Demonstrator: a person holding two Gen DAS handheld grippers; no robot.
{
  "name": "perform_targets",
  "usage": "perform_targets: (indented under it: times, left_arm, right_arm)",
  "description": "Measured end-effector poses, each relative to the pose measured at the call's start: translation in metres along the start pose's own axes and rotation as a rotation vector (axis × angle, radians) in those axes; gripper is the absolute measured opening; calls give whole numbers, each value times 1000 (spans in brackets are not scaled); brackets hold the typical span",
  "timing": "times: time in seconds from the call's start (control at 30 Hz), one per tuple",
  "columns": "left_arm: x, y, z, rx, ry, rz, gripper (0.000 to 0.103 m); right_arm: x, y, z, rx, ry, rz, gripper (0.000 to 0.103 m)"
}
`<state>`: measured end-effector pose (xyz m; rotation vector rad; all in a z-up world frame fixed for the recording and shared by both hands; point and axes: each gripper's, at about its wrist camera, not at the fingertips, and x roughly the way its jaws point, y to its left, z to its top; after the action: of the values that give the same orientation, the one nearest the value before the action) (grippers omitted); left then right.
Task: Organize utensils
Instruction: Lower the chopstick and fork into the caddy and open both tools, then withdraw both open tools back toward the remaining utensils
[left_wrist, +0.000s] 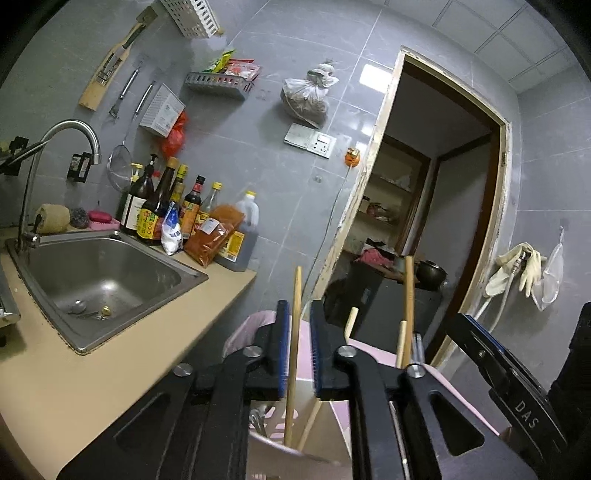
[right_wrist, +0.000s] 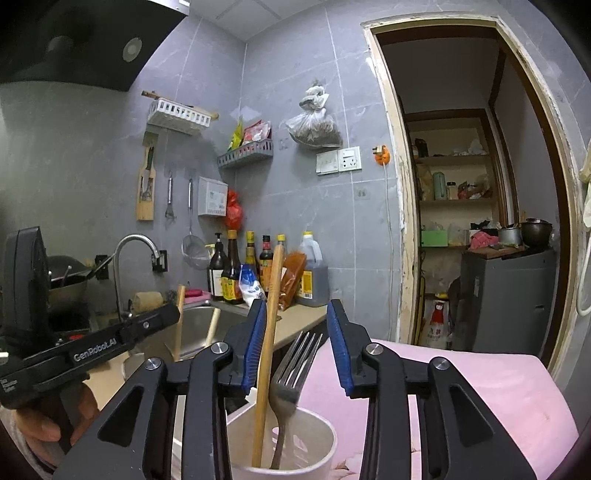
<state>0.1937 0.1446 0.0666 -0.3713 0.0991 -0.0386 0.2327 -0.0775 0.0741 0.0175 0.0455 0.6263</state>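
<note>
My left gripper (left_wrist: 299, 347) is open, its blue-padded fingers either side of a wooden chopstick (left_wrist: 293, 354) that stands in a white holder (left_wrist: 291, 458). More wooden sticks (left_wrist: 406, 310) rise to its right. My right gripper (right_wrist: 295, 343) is open above a white cup (right_wrist: 317, 461) that holds a wooden chopstick (right_wrist: 267, 354) and a steel fork (right_wrist: 291, 373). The chopstick leans against the left pad (right_wrist: 255, 347). A spoon (left_wrist: 79, 308) lies in the steel sink (left_wrist: 103, 273). The other gripper shows at the right edge (left_wrist: 517, 384) and at the left (right_wrist: 92, 350).
Sauce bottles (left_wrist: 166, 206) and a red packet (left_wrist: 214, 236) line the beige counter (left_wrist: 110, 369) behind the sink. A faucet (left_wrist: 62, 147) stands at its left. A pink surface (right_wrist: 461, 398) lies under the cup. An open doorway (right_wrist: 480, 184) is to the right.
</note>
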Motion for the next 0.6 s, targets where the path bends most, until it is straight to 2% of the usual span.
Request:
perform_targets:
  times: [0.03, 0.1, 0.2, 0.27, 0.3, 0.33, 0.43, 0.5, 0.6]
  left_arm:
    - [-2, -1, 1, -1, 0, -7, 26]
    - [-6, -2, 3, -4, 0, -29, 35]
    - [-13, -11, 8, 38, 3, -26, 38]
    - [-17, -19, 11, 75, 1, -14, 43]
    - [-20, -24, 11, 90, -5, -8, 50]
    - [-23, -29, 11, 106, -11, -1, 58]
    - [-30, -44, 10, 154, -21, 4, 68]
    - [-33, -55, 8, 190, -19, 4, 74]
    - [-39, -70, 4, 226, -19, -7, 83]
  right_arm:
    - [-1, 0, 1, 1, -4, -1, 35]
    - [-4, -1, 3, 4, -13, -7, 37]
    - [-9, -5, 8, 13, -27, -22, 46]
    - [-14, -7, 12, 16, -33, -33, 50]
    - [-17, -9, 13, 14, -35, -44, 51]
    - [-22, -11, 15, 11, -37, -57, 55]
    - [-36, -19, 18, 17, -49, -92, 76]
    - [-49, -26, 20, 21, -56, -121, 79]
    - [-72, -40, 21, 8, -58, -180, 93]
